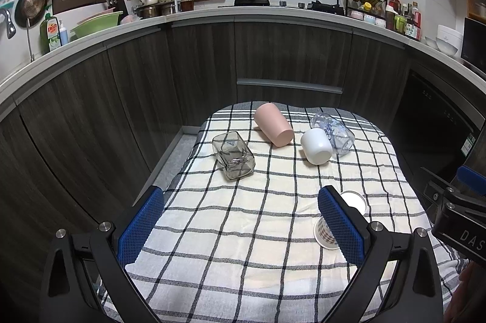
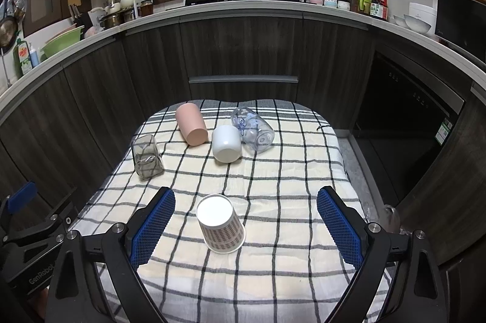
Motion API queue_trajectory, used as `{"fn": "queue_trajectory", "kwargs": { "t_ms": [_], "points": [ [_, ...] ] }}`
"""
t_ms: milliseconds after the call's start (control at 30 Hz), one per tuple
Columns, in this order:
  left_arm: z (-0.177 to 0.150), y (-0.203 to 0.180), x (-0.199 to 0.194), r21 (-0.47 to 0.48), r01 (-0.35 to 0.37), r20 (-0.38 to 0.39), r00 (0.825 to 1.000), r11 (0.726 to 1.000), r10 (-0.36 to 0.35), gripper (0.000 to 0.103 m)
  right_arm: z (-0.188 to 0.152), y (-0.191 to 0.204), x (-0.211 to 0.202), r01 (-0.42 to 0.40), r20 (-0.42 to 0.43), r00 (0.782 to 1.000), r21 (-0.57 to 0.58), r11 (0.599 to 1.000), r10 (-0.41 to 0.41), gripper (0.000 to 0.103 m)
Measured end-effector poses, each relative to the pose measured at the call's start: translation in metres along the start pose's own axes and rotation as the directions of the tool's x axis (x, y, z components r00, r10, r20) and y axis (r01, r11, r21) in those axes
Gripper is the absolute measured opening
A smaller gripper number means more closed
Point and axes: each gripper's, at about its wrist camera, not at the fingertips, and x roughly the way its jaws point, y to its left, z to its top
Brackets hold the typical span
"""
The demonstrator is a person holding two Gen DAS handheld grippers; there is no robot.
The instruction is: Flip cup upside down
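A checked paper cup (image 2: 220, 225) stands upside down on the checked cloth (image 2: 273, 186), between my right gripper's open fingers (image 2: 245, 227), touching neither. In the left wrist view the same cup (image 1: 328, 231) is half hidden behind the right finger. My left gripper (image 1: 240, 227) is open and empty over the cloth's near part. Farther back lie four cups on their sides: a square smoky glass (image 2: 146, 156), a pink cup (image 2: 191, 125), a white cup (image 2: 226, 143) and a clear printed glass (image 2: 252, 129).
The cloth covers a small table (image 1: 273, 277) in front of dark wood cabinets (image 2: 243, 55). A kitchen counter (image 2: 243, 8) with a wok, pots and bottles runs behind. The other gripper's body shows at the right edge of the left wrist view (image 1: 461, 216).
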Motion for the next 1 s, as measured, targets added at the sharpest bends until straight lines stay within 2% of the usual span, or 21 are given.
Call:
{"fn": "queue_trajectory", "kwargs": {
  "t_ms": [233,1000],
  "points": [
    [0.0035,-0.0025,-0.0052,0.014,0.003,0.028,1.000,1.000,-0.003,0.103,0.0002,-0.0007,-0.0028,-0.003,0.012,1.000,0.009,1.000,0.003,0.095],
    [0.0049,-0.0003,-0.0054,0.014,0.010,0.031,0.999,1.000,-0.011,0.103,0.0033,-0.0016,-0.0085,-0.002,0.026,1.000,0.017,1.000,0.002,0.095]
  ]
}}
